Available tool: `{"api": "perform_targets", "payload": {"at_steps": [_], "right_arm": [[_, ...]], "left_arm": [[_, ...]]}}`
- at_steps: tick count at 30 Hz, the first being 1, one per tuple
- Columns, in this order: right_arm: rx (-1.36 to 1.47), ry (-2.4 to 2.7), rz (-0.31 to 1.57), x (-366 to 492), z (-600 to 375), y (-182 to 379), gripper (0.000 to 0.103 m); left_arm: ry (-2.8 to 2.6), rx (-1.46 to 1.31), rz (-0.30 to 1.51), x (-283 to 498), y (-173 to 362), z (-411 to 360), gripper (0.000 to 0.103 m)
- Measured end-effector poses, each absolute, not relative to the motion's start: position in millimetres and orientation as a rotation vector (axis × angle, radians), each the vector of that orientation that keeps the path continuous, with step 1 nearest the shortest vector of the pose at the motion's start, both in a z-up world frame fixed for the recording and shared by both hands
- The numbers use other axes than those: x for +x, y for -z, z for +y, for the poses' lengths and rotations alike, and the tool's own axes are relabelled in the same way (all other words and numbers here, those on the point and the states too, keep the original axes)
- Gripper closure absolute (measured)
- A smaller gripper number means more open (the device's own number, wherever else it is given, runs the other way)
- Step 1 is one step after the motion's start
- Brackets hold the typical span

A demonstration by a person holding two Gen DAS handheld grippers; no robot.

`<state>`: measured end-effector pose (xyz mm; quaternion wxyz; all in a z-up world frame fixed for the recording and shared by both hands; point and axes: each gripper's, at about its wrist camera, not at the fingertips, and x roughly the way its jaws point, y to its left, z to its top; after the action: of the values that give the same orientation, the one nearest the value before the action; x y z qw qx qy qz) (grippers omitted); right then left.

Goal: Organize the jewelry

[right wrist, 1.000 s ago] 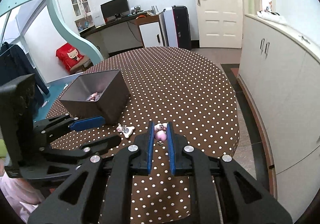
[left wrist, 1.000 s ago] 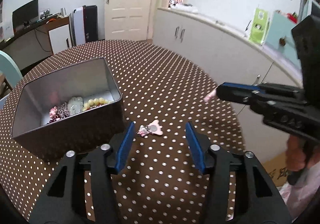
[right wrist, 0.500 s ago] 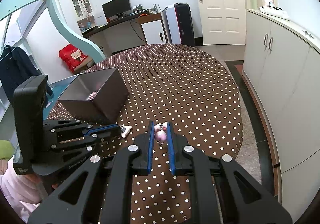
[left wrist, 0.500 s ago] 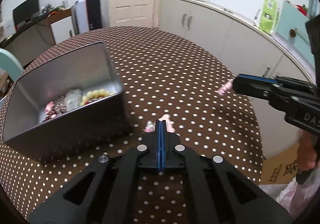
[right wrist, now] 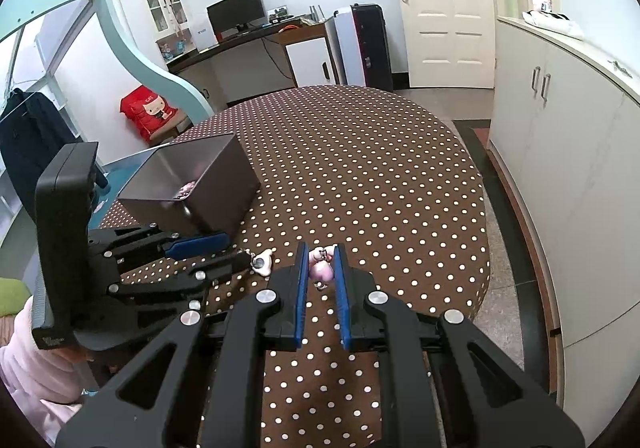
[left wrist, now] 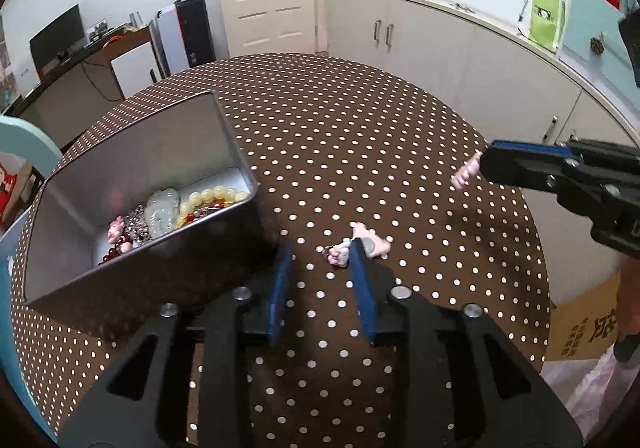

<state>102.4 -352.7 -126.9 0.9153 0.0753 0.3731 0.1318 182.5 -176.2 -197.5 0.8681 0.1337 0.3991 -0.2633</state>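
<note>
Two hand-held grippers over the dotted surface (left wrist: 360, 120): left one (left wrist: 320, 252) spread open, pink charm (left wrist: 366, 244) lying at its right finger, metal box (left wrist: 132, 152) crowding its left side. Right one (right wrist: 320, 262) pinches a pink bead charm (right wrist: 322, 268).

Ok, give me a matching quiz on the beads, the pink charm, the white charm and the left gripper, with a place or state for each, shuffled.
Things:
1. beads
2. pink charm
3. white charm
4. left gripper

Places or states:
A. pinched in the right gripper
B. lying on the table, at the tip of a left gripper finger
C. inside the tin
D. open, holding nothing

Pairs: 1-C, 2-A, 3-B, 4-D
</note>
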Motion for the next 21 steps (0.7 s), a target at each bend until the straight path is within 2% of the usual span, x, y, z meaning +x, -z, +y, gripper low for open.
{"api": "perform_targets", "payload": {"at_steps": [5,6,7,21], "right_arm": [[0.158,-0.274,0.78,105.4,-353.1,129.7,0.091],[0.158,-0.274,0.782,105.9,-353.1,130.3,0.091],[0.156,-0.273,0.783,106.1,-352.6,130.4,0.091],[0.157,-0.264,0.778,107.1,-353.7,125.3,0.091]], "left_arm": [[0.58,0.25,0.854,186.2,199.2,-175.3,0.072],[0.586,0.254,0.852,185.9,199.4,-175.2,0.077],[0.613,0.256,0.855,185.1,199.2,-175.1,0.089],[0.618,0.253,0.845,176.0,195.1,-178.2,0.09]]}}
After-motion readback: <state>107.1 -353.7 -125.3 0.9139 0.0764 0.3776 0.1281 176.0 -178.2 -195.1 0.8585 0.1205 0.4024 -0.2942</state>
